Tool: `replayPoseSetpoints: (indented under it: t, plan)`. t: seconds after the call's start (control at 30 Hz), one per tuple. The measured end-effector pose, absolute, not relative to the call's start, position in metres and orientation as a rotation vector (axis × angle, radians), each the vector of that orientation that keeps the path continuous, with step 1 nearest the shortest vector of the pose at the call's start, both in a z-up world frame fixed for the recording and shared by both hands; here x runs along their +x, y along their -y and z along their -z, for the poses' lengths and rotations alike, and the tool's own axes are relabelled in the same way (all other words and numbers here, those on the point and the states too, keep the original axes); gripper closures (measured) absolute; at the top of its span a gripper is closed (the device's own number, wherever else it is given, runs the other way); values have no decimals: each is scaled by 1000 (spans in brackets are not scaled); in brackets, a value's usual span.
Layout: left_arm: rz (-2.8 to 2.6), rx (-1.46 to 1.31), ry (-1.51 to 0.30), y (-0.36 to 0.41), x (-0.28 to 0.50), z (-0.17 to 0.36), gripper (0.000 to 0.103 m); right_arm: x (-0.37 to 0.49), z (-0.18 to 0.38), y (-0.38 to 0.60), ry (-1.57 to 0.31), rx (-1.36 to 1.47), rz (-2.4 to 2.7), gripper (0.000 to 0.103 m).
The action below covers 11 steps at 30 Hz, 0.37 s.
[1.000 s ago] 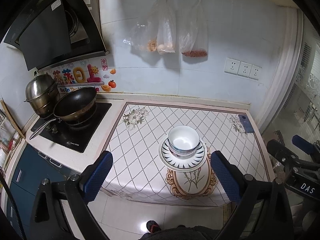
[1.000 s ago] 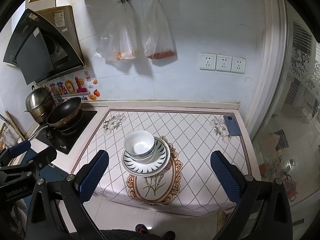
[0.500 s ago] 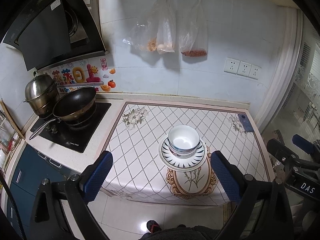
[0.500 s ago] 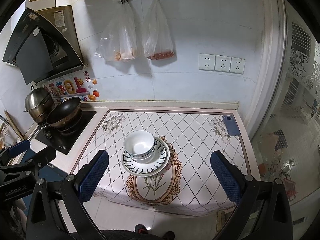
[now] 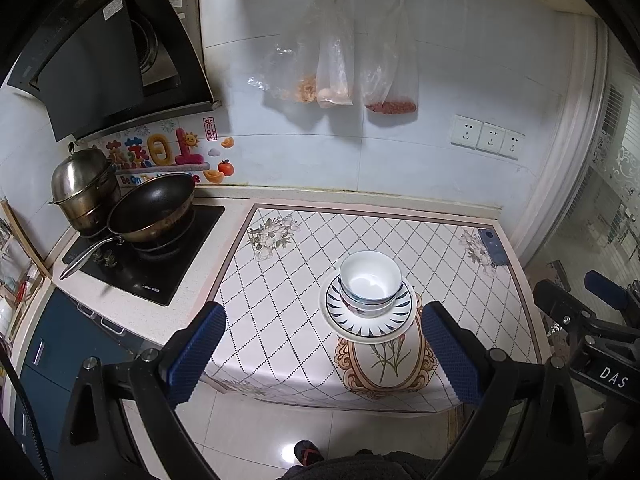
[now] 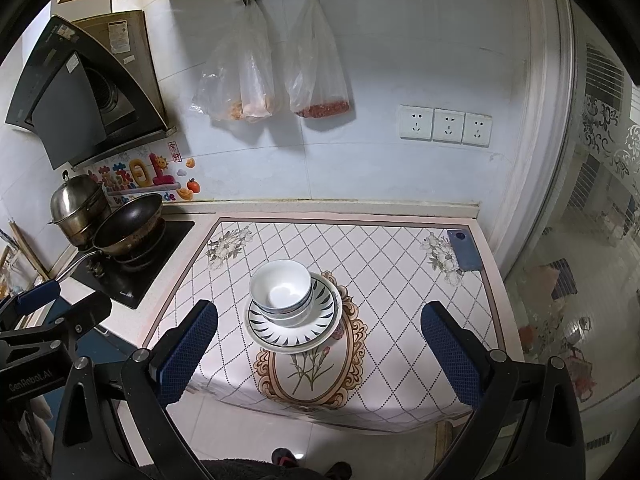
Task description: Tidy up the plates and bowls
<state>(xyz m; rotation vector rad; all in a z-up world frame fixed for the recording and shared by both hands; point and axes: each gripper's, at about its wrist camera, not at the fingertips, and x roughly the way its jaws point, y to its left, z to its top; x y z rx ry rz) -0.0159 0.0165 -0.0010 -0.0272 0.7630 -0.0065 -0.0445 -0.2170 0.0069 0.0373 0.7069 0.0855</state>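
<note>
Left wrist view: the left gripper (image 5: 322,354) hangs wide open and empty, well back from the counter. The stacked bowls (image 5: 370,283) sit on the plates (image 5: 368,322) on the tablecloth (image 5: 280,280), ahead and slightly right of centre.

Right wrist view: the right gripper (image 6: 318,354) is also spread open and empty, with the stack ahead and slightly left.

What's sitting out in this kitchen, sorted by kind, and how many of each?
Stacked bowls: at least 2; exact number unclear
Plates: at least 1, maybe 2
Pans: 1
Steel pots: 1
Hanging bags: 3
Phones: 1
Total: at least 9
</note>
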Motion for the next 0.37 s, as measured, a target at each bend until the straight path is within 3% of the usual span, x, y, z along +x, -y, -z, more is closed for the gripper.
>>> replayPoseSetpoints:
  t: [0.37]
  plan:
    - [7,-31,-758,-20,-15,1,3,-44,-6,215,-710,37,-90,0]
